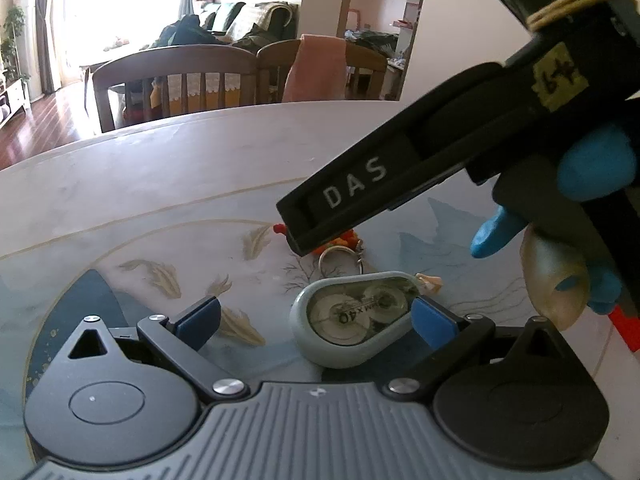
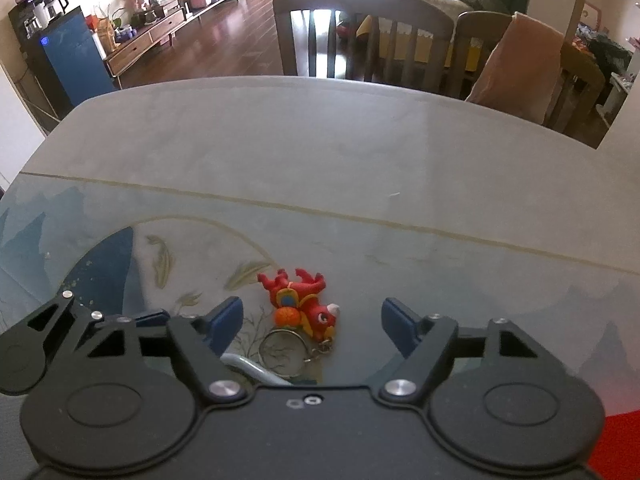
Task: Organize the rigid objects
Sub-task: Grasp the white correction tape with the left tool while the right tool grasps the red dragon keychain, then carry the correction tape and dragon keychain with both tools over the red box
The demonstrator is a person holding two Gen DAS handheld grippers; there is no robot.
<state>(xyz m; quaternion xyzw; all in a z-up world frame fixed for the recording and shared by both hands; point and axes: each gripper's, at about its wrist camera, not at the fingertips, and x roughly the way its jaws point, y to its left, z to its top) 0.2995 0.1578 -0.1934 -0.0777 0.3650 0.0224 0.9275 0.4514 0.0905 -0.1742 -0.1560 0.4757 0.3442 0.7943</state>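
Left gripper (image 1: 316, 316): jaws released, wide apart. Grey correction tape dispenser (image 1: 352, 320) lies flat on the desk between them, toward the right blue pad (image 1: 434, 320), which sits at the dispenser's edge; contact cannot be confirmed. Left pad well clear of it.

Right gripper (image 2: 312, 318): jaws parted, not pressing on anything. Red dragon keychain (image 2: 306, 300) lies on the desk between the 2 pads, apart from both; its metal key ring (image 2: 280, 350) points back toward the gripper body. Grey rim of the dispenser shows just beside the ring at the lower edge.

In the left wrist view the right gripper's black body, marked "DAS", hangs over the keychain, held by a hand in a blue glove (image 1: 592, 168).

Desk (image 2: 320, 160): pale top printed with feathers and blue mountains. 2 wooden chairs (image 2: 360, 28) stand beyond its far edge
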